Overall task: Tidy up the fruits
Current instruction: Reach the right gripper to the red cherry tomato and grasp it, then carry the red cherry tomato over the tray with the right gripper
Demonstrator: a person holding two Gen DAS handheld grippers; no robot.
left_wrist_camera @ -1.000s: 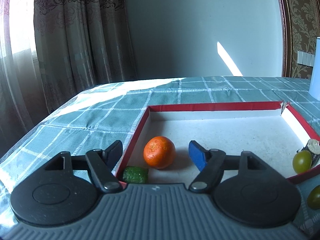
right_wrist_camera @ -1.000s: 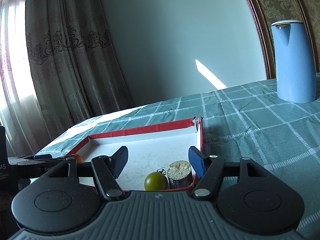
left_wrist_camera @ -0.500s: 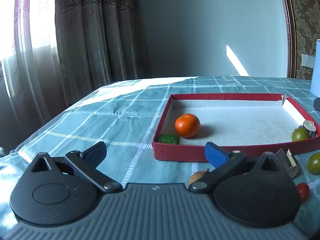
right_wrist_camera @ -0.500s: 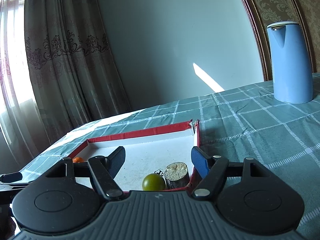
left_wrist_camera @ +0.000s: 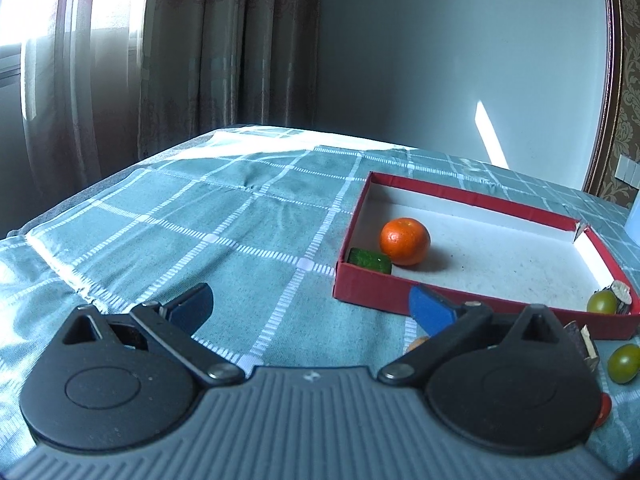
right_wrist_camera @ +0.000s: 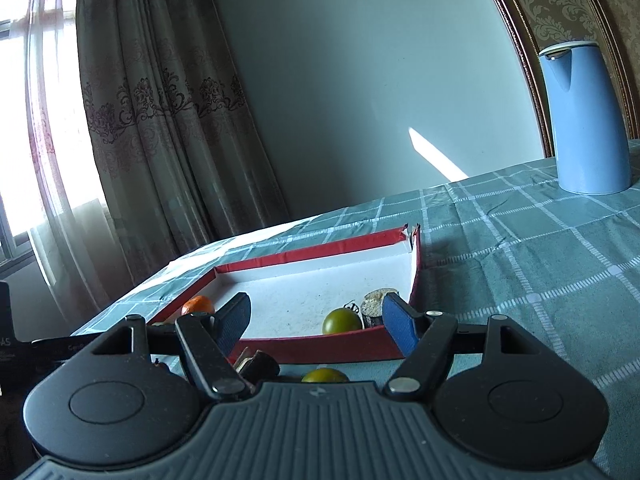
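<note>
A shallow red box lies on the checked tablecloth; it also shows in the right wrist view. Inside are an orange, a green cucumber piece, a green tomato and a cut stub. Outside the near wall lie another green tomato, a brown piece and a small red fruit. My left gripper is open and empty, in front of the box's left corner. My right gripper is open and empty, at the box's near wall.
A tall blue jug stands on the table at the far right. Curtains hang beyond the table's far left edge. A grey wall lies behind. The left gripper's body shows at the left of the right wrist view.
My left gripper has drawn back out of the box and swung left, leaving the orange inside. My right gripper has backed off a little and risen, so loose fruit outside the box shows.
</note>
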